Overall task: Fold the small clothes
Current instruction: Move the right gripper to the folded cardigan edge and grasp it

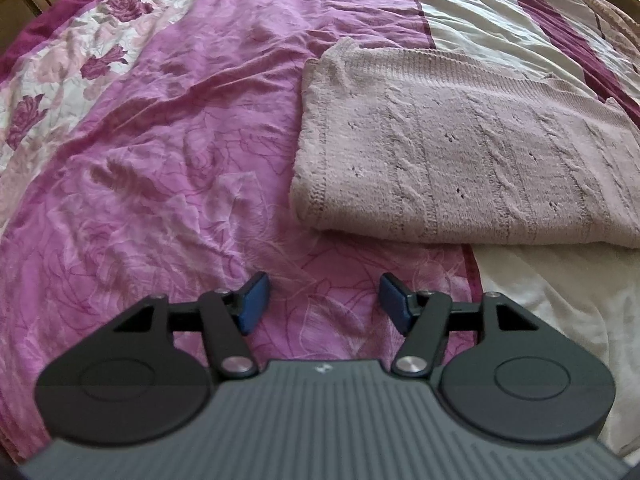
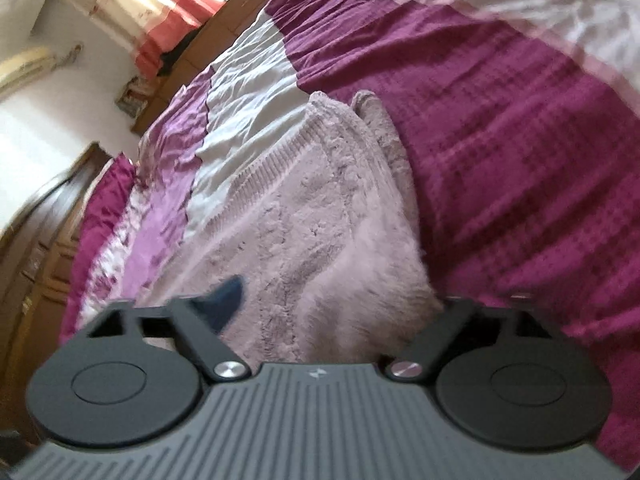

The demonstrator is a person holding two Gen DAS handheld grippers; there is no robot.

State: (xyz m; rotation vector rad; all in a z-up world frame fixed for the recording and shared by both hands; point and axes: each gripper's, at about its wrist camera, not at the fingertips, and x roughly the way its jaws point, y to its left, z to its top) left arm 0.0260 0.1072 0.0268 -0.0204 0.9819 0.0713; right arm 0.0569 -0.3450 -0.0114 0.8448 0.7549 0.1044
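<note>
We see the pale pink cable-knit sweater point(image 1: 460, 160) lying folded into a thick rectangle on the bed, its ribbed hem toward the far side and its near fold resting partly on the pink floral bedspread point(image 1: 160, 168) and partly on a white sheet point(image 1: 552, 304) at the near right. In the right wrist view the same sweater point(image 2: 320, 220) fills the middle of the picture, with a second folded layer showing along its far right edge, next to a dark magenta stretch of the bedspread point(image 2: 500, 140). Our left gripper point(image 1: 324, 300) hangs over the bedspread just short of the sweater's near left corner, its jaws standing moderately wide with nothing between the blue pads point(image 1: 254, 300), which touch no cloth. Our right gripper point(image 2: 328, 304) is low over the sweater's near edge, with knit fabric bulging up between its jaws; one blue pad point(image 2: 226, 300) shows on the left side, the other is hidden behind the cloth, and the blur keeps us from telling whether the pads press on the sweater or merely straddle it. Beyond the bed we see a wooden headboard point(image 2: 52, 216), a white wall and a brightly lit curtain point(image 2: 120, 4).
</note>
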